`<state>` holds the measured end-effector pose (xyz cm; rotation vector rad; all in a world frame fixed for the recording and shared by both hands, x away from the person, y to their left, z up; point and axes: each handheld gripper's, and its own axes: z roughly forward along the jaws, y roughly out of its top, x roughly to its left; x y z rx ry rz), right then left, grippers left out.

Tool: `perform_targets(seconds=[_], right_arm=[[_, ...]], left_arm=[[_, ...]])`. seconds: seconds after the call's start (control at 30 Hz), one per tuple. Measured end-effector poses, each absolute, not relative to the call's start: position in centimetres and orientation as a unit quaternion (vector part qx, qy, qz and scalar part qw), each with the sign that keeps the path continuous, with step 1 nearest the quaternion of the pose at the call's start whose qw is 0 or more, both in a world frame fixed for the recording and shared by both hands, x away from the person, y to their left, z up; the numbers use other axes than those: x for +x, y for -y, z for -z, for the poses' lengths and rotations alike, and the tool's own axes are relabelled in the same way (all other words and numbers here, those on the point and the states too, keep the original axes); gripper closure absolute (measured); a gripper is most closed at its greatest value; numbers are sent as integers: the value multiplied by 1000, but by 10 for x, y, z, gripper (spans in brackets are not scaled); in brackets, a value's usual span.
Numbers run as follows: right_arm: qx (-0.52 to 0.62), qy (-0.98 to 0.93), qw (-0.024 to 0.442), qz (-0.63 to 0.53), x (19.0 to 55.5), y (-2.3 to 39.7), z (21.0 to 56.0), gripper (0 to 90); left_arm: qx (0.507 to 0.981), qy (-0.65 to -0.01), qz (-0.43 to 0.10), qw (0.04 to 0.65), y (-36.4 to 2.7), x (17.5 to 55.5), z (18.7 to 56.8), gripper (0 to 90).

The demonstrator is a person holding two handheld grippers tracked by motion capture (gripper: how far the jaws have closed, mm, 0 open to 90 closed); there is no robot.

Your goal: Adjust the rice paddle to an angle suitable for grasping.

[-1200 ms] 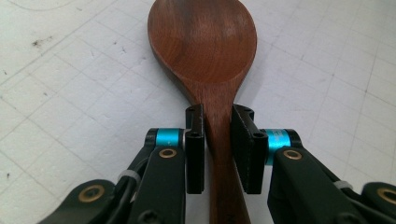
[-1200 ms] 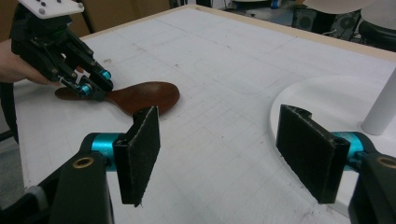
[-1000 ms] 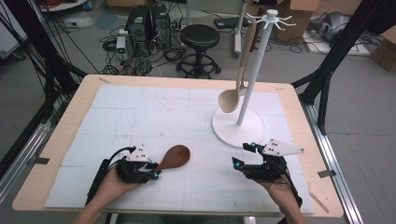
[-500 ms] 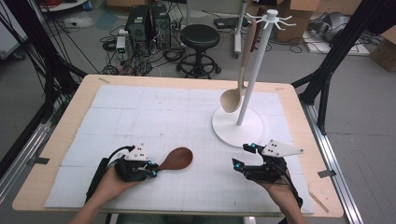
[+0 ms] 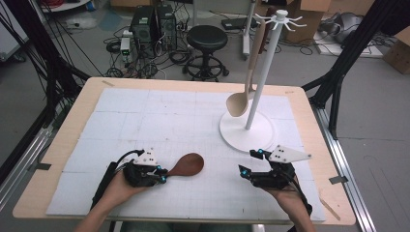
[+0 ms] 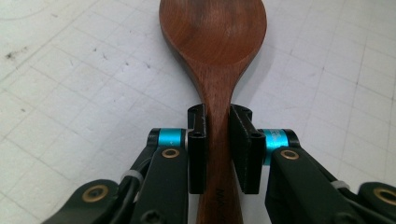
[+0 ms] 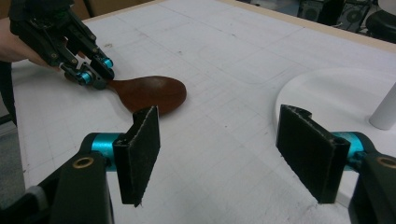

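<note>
Two black pads of the left gripper (image 6: 218,140) have just been closing and now pinch the neck of the dark wooden spoon (image 5: 186,164), just below its bowl, where the handle is slim enough to clamp firmly. Its bowl lies on the white tabletop (image 5: 145,121), front left, so nothing is lifted yet. Well apart, the right gripper (image 7: 224,154) waits with jaws spread and empty, near the white stand (image 5: 246,130), where a pale spoon (image 5: 241,96) already hangs, likely the dark one's destination.
</note>
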<state>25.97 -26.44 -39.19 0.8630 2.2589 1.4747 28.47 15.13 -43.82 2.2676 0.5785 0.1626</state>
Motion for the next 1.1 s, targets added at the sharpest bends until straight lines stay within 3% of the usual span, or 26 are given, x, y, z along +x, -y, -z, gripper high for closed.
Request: perform_targets(seconds=[0.07,0.3,1.1], right_arm=[[300,-788,154,-516,259,265,392,304],[301,-786,157,-517,258,269,392,304],[238,-830,127,-488,268,228,387,305]], left_arm=[[891,-228,-67,386,-153,283,437,701],[896,-230,-66,374,-165,276,436,691],[901,-193,-58,384,-155,277,423,730]])
